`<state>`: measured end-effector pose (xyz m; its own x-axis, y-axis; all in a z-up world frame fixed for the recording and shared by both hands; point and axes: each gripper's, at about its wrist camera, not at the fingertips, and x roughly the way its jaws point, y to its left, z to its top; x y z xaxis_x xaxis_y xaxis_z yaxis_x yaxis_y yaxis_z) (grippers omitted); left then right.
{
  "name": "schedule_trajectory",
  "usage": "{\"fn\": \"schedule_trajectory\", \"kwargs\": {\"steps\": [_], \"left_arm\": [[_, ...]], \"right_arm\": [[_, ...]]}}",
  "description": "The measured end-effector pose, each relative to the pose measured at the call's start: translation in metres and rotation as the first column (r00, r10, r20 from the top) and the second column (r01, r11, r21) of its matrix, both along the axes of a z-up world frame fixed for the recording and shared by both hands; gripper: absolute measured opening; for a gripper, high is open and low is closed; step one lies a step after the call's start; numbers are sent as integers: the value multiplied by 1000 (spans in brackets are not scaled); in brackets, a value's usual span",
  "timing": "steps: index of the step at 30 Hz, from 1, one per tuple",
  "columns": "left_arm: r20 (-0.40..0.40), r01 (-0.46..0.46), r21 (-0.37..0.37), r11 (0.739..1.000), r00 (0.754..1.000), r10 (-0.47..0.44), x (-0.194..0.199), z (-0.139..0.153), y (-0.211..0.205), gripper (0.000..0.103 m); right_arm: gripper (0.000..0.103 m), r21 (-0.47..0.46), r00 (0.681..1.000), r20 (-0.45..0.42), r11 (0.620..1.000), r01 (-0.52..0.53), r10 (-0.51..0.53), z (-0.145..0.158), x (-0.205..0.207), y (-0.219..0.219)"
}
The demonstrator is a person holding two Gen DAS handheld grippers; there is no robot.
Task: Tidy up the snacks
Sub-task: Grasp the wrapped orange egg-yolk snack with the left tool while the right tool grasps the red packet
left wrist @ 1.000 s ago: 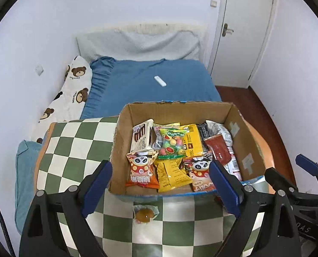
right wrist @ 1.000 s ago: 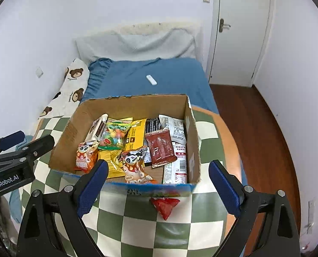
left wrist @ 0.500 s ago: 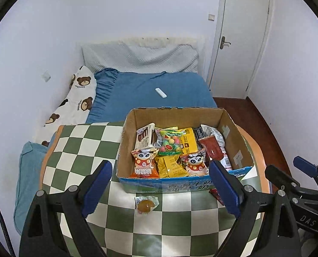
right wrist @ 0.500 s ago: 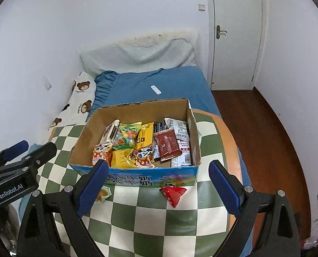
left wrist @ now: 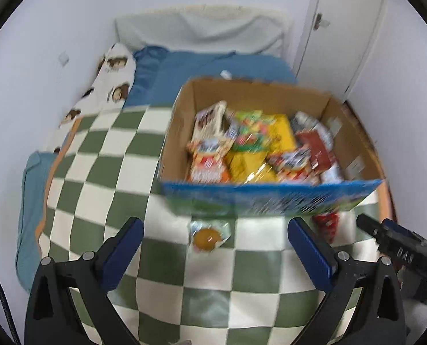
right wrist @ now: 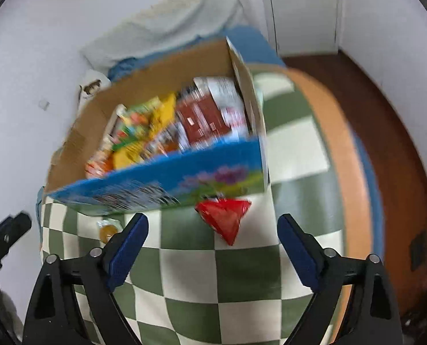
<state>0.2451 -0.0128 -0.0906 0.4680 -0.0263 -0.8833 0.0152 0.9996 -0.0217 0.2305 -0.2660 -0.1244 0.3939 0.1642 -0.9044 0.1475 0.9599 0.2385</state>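
Crowding the cardboard box (left wrist: pixel 271 198) (frames blurred): jelly cup (left wrist: pixel 208 235), red packet (right wrist: pixel 225 218).

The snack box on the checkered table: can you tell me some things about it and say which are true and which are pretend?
1. The cardboard box is full of snack packets. True.
2. The red packet is inside the box. False: it lies on the checkered tablecloth, in front of the box.
3. The left gripper is holding the round orange snack. False: its jaws are open and empty; the snack lies on the cloth.
4. The right gripper is open and holds nothing. True.
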Motion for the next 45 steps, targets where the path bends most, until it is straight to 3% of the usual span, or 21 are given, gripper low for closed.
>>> {"fn": "schedule_trajectory", "kwargs": {"steps": [5, 8, 15, 18, 19, 20, 23, 29, 39, 45], "left_arm": [[-100, -21, 41, 999, 995, 25, 3, -49, 10, 103], [-170, -24, 48, 999, 985, 31, 8, -77, 14, 103], [-271, -19, 36, 999, 962, 28, 27, -124, 17, 103], [-306, -25, 0, 1000, 952, 23, 38, -140, 18, 101], [-311, -26, -10, 1000, 950, 22, 40, -143, 18, 95], [-317, -31, -30, 999, 948, 20, 42, -147, 19, 78], [-335, -25, -68, 997, 942, 1, 41, -153, 18, 49], [-325, 24, -58, 998, 945, -41, 22, -149, 15, 45], [-433, 117, -99, 988, 889, -148, -76, -164, 10, 45], [-435, 115, -87, 990, 889, -141, -91, -174, 4, 47]], "right_arm": [[85, 40, 998, -60, 999, 24, -21, -48, 17, 1], [65, 48, 996, -90, 999, 22, -17, -74, 28, 7], [53, -9, 996, -75, 999, -42, 41, -79, 28, 24], [53, -8, 995, -85, 999, -50, 49, -80, 23, 28], [53, -11, 995, -87, 999, -52, 51, -81, 21, 29], [53, -10, 995, -88, 998, -54, 53, -81, 19, 31], [52, -22, 993, -95, 997, -75, 73, -81, 14, 41], [51, -35, 987, -106, 992, -125, 121, -79, -2, 62], [51, 7, 953, -199, 973, -232, 228, -85, -78, 85], [51, -14, 940, -233, 965, -261, 251, -98, -104, 85]]}}
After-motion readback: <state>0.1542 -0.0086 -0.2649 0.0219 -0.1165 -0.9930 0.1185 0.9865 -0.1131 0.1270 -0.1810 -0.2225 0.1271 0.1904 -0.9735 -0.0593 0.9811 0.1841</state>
